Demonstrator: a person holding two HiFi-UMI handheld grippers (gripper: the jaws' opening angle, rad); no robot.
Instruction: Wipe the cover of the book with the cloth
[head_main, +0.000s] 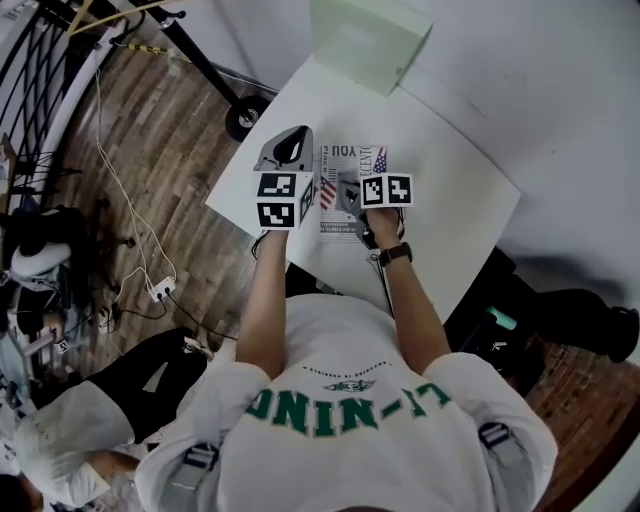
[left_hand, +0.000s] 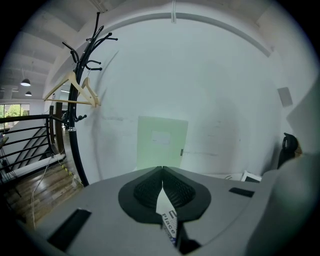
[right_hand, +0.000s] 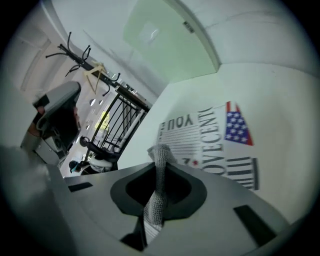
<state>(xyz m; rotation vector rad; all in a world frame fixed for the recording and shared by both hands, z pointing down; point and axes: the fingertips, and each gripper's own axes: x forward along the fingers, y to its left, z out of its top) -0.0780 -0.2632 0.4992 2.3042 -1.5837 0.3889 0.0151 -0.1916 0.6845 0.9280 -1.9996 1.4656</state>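
A: Entry, state of the tools. Right hand-held gripper (right_hand: 160, 161): jaws closed on the cloth (right_hand: 157, 192), a grey knit strip that runs up between the pads and pokes out past the tips.

B: And the left hand-held gripper (left_hand: 162, 172)?

A: Jaws together on a thin printed sheet (left_hand: 168, 212). Whether that sheet belongs to the book cannot be told from its own view, which looks out level at the wall.

B: Where is the book (right_hand: 212, 132)?

A: Flat on the worktop (head_main: 455, 185), cover up, ahead of and below the right jaws. In the head view it lies just beside the left hand-held gripper (head_main: 293, 140) and partly under the right hand-held gripper (head_main: 350, 195).

B: Is the cloth on the cover?

A: Not shown. In the right gripper view the cloth tip stands clear in front of the print, with no visible contact.

B: Progress, then?

A: Judged: the cloth is in hand and the book is in reach, so the set-up is done. The cover carries no mark or streak that tells wiped from unwiped. The wipe itself is taken as left to do: lower the cloth onto the cover and pass it across.
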